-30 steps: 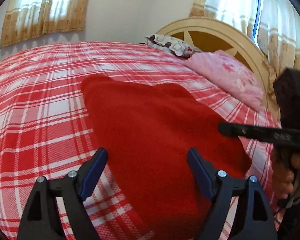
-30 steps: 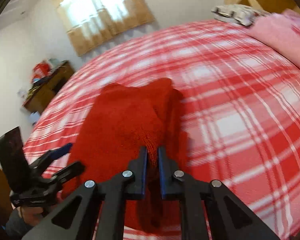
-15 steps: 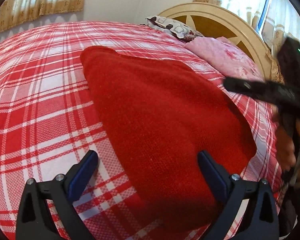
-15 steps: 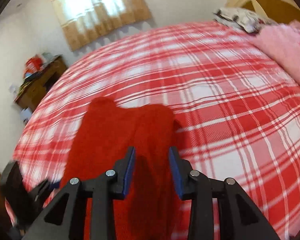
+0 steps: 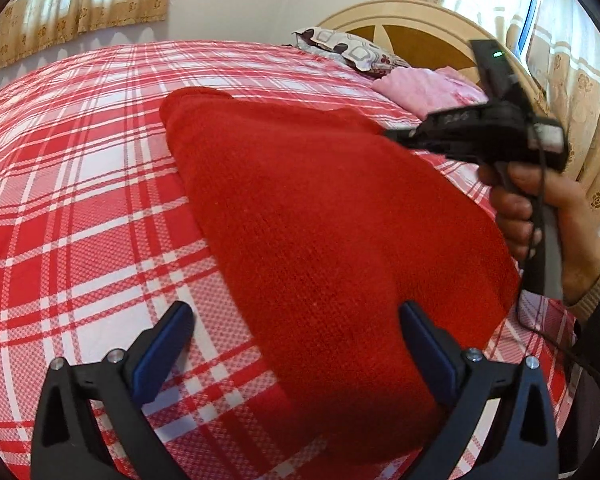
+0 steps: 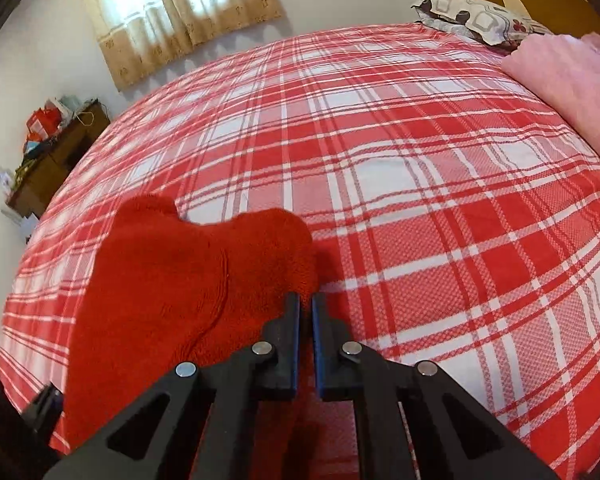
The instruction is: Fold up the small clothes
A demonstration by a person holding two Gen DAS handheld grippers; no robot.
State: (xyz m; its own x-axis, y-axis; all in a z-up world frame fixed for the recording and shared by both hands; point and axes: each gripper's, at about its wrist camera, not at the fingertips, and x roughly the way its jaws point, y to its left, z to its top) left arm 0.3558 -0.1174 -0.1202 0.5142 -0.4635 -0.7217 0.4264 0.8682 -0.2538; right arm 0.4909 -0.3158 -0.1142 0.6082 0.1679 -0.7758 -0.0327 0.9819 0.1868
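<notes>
Red knitted garment point(image 5: 332, 216), a thick fuzzy piece of small clothing, lies spread on the red-and-white plaid bedspread point(image 5: 80, 208), its near end under my two grippers. My left gripper point(image 5: 296, 354) hangs just over the near hem with its blue-padded jaws spread as wide as they go and nothing between the pads. My right gripper point(image 6: 306, 320) sits at the right-hand edge of the cloth with its jaws pressed together; whether any knit is caught between them I cannot tell, since the narrow slot shows only the red cloth beyond.

To do this fold well, I judge I should bring the left jaws down onto the hem corner and get both layers in before closing, confirm the right side truly holds cloth, then lift both ends evenly so the knit does not stretch or skew.

Pale characters show on the side of the right gripper's body in the left view, too blurred to read. I see no brand or label on the garment.
</notes>
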